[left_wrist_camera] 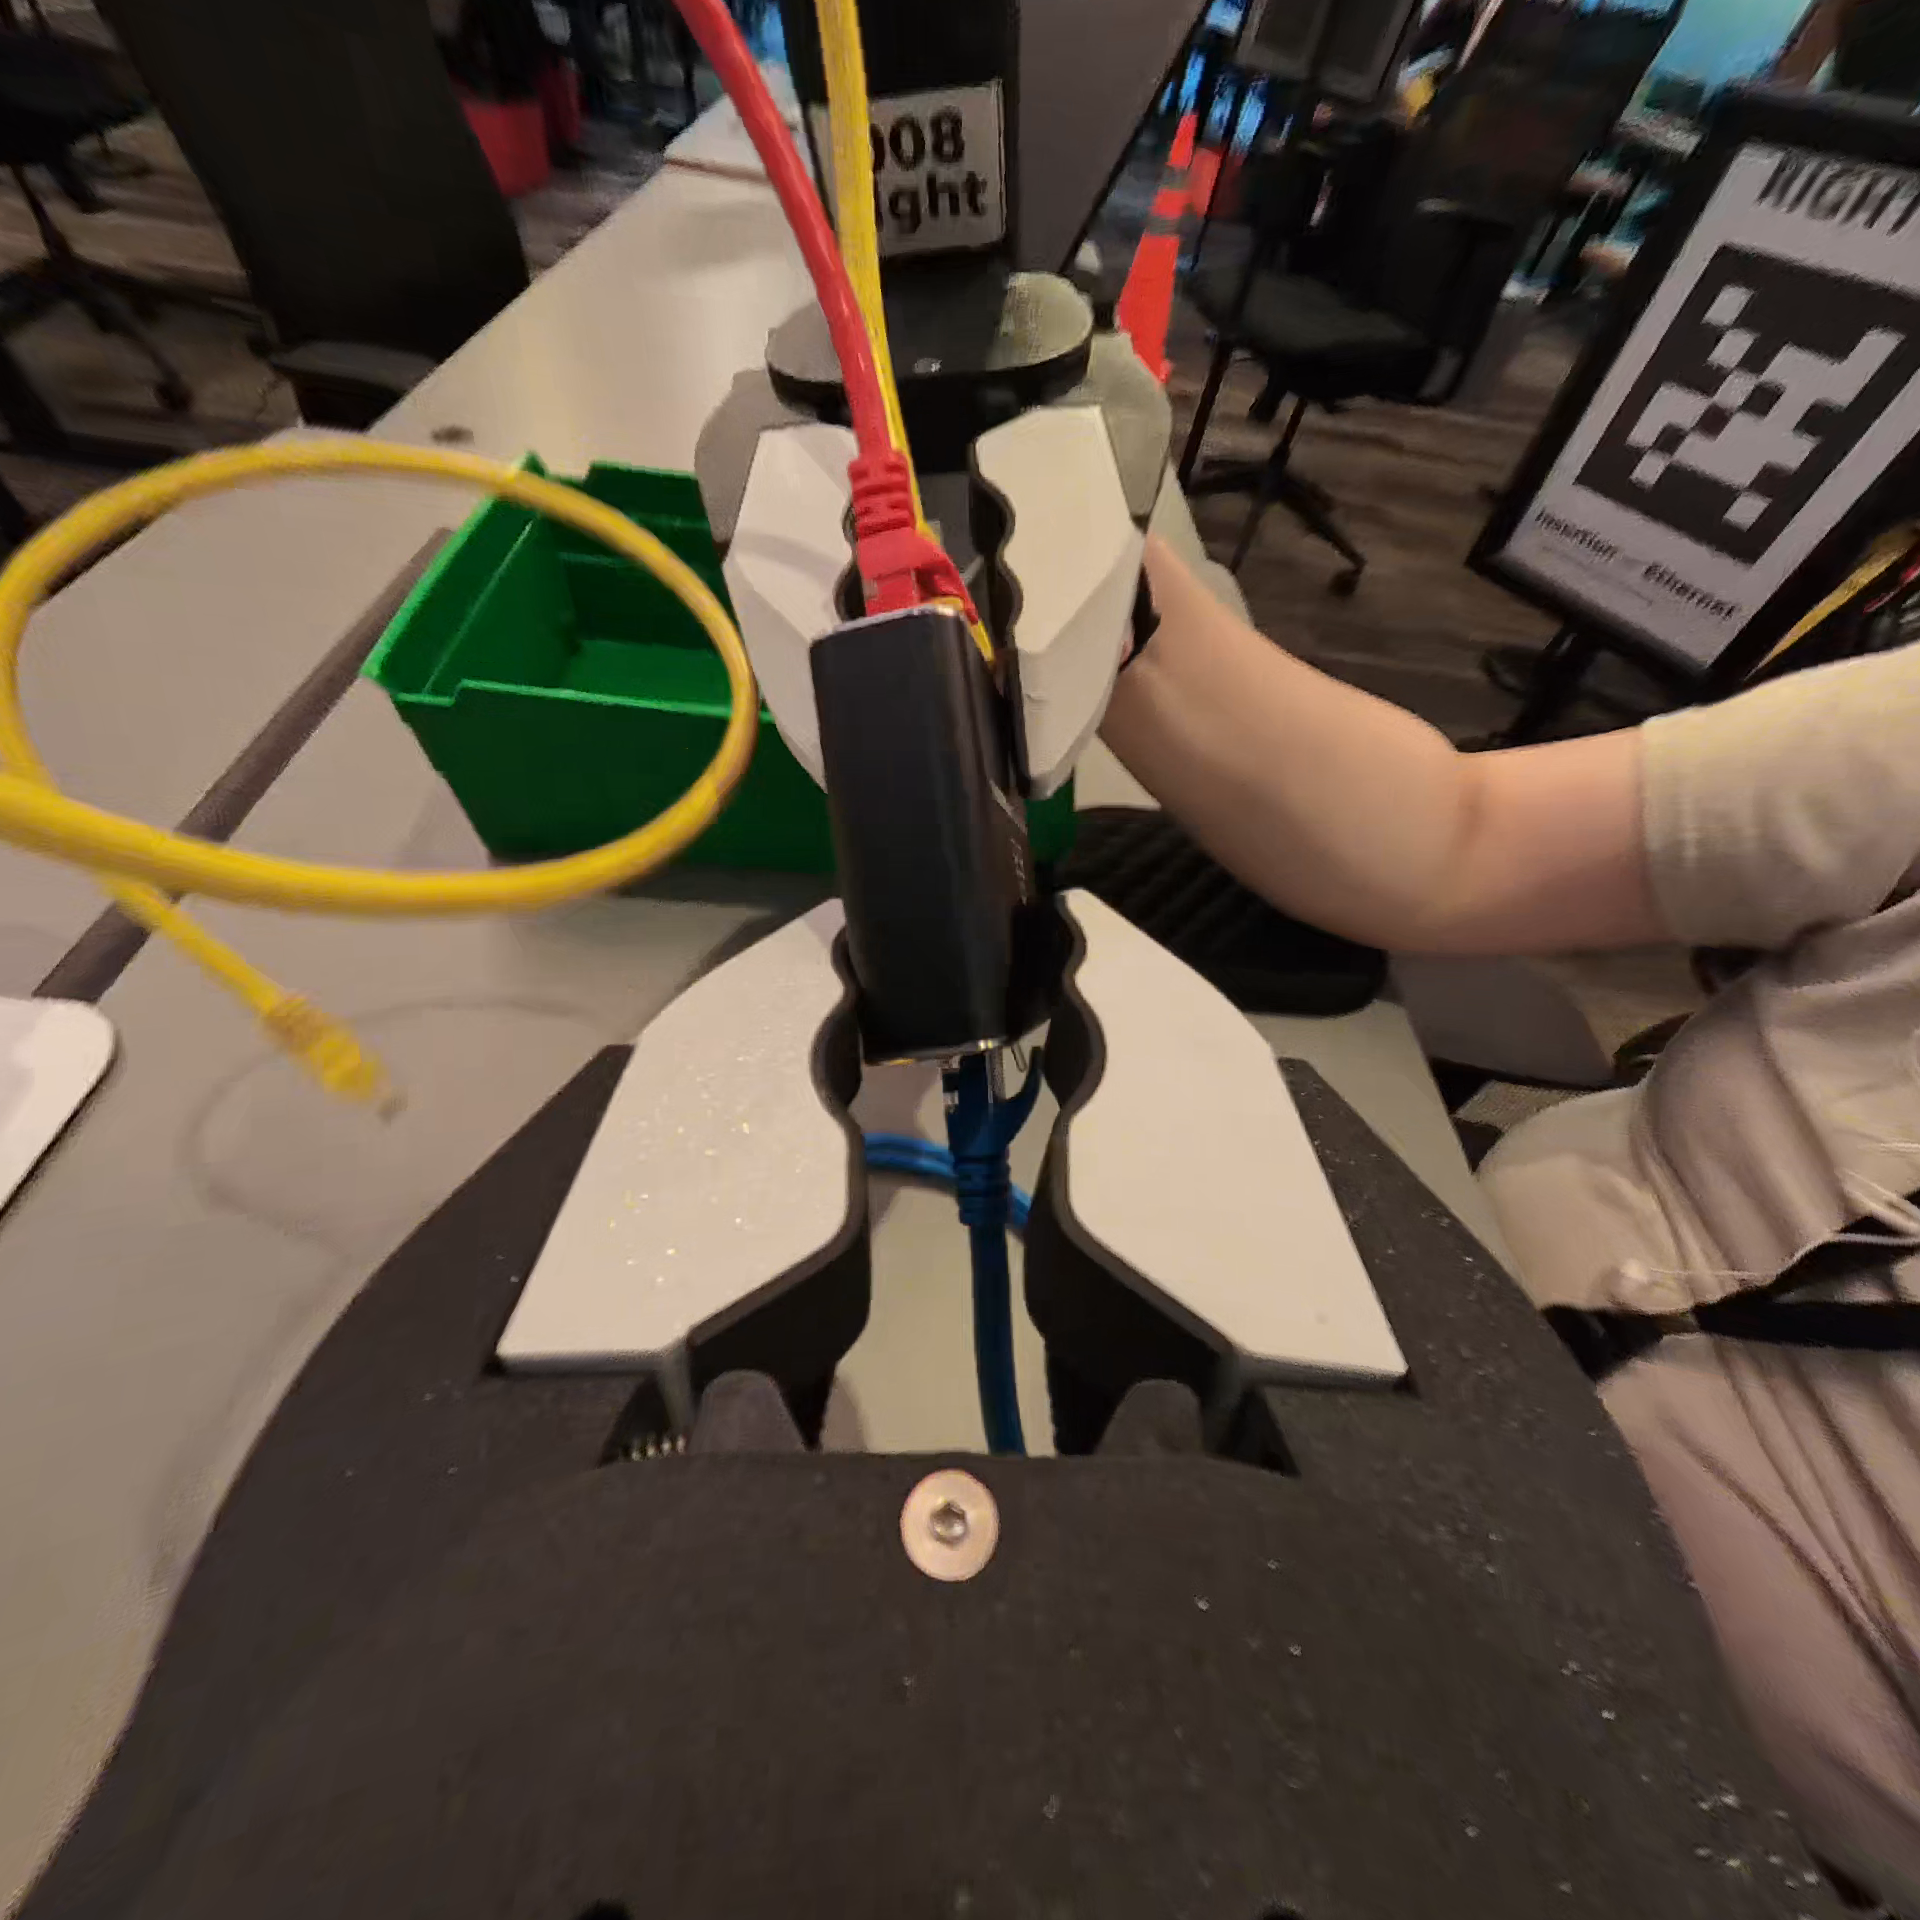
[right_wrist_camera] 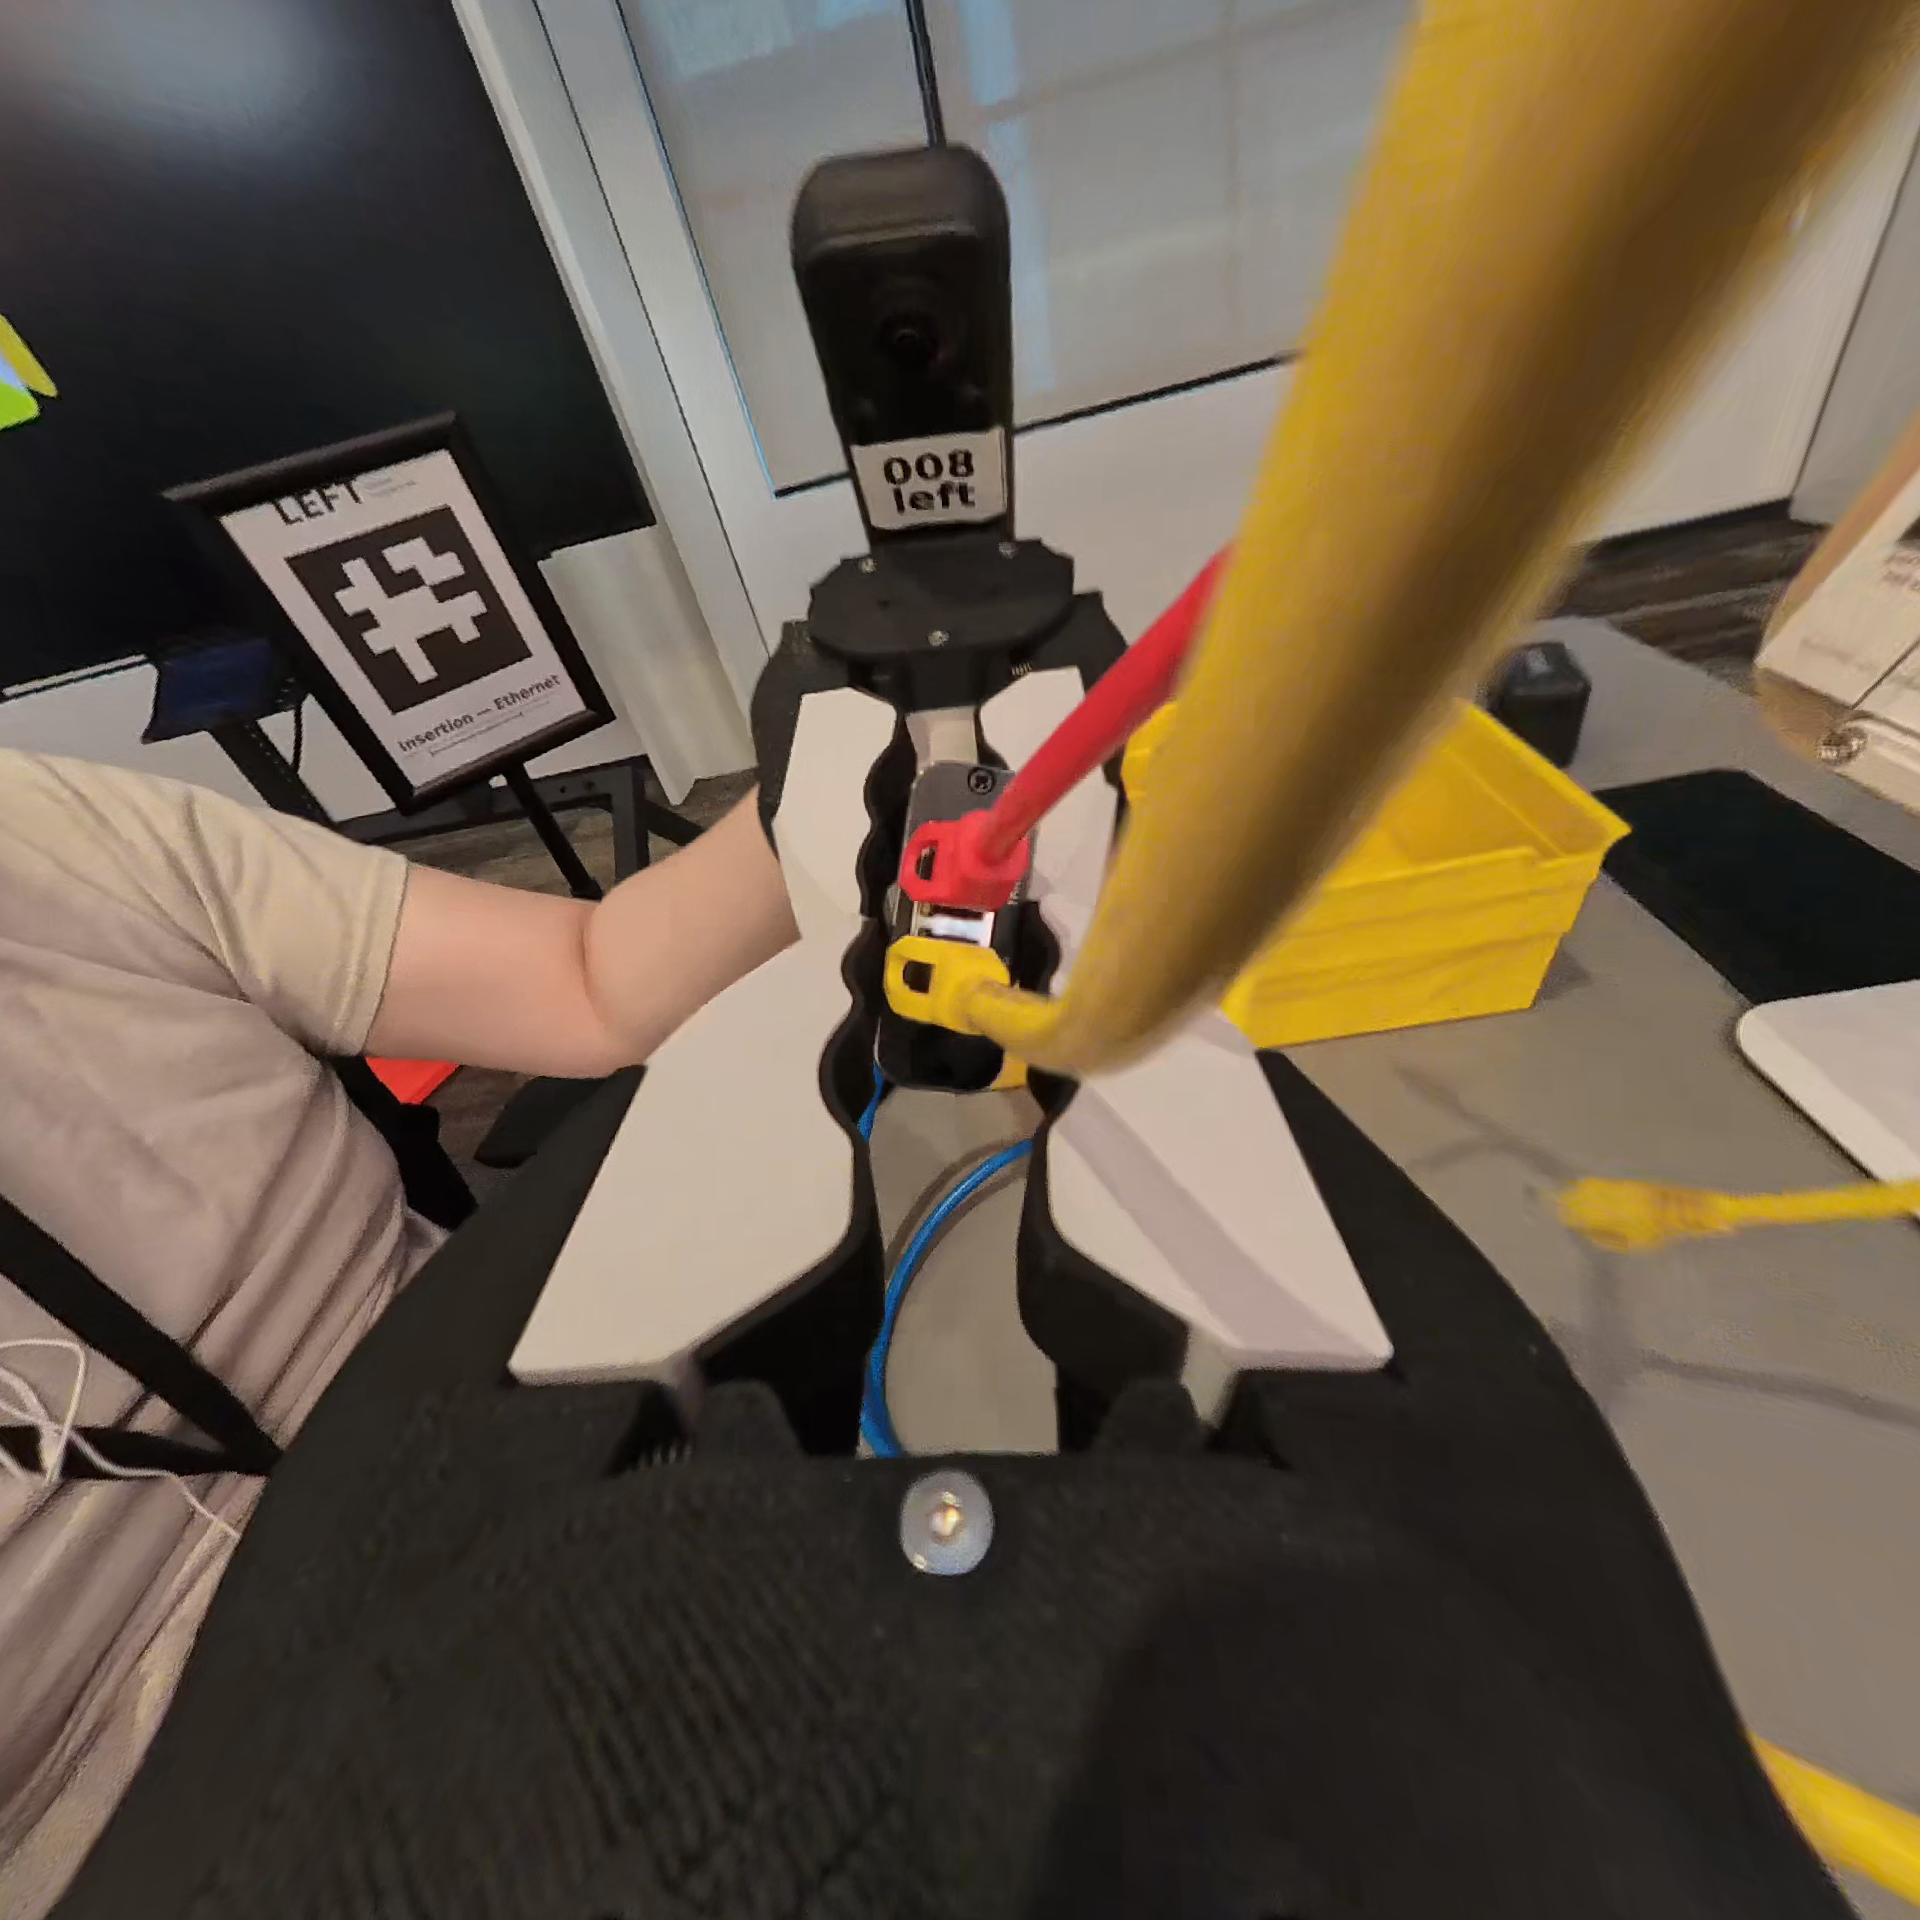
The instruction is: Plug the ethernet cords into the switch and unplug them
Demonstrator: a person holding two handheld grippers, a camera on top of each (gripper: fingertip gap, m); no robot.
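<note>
The switch (left_wrist_camera: 914,821), a small black box, hung in the air above the grey table (left_wrist_camera: 436,1039), caught at its two ends between the two grippers. The left gripper (left_wrist_camera: 951,997) had narrowed on the near end, both dark pads lying against the switch's sides. The right gripper (right_wrist_camera: 951,1023) had closed on the opposite end, the one with the ports, its fingers (left_wrist_camera: 1049,582) flanking the casing.

On that port face a red cord (right_wrist_camera: 966,857) and a yellow cord (right_wrist_camera: 940,977) were seated, with an empty port showing between them. A blue cord (left_wrist_camera: 982,1174) ran out of the end nearest the left gripper and down between its fingers. The yellow cord's free plug (left_wrist_camera: 322,1049) dangled loose over the table, its loop (left_wrist_camera: 416,675) swinging in front of a green bin (left_wrist_camera: 582,707); a yellow bin (right_wrist_camera: 1455,883) sat on the other side.

To my eye the step was a handover, so one hand could go for a plug. It would have gone best if the holding gripper squeezed the casing squarely, clear of the latch tabs, before the other let go. The dangling loop looked likely to snag on a finger.
</note>
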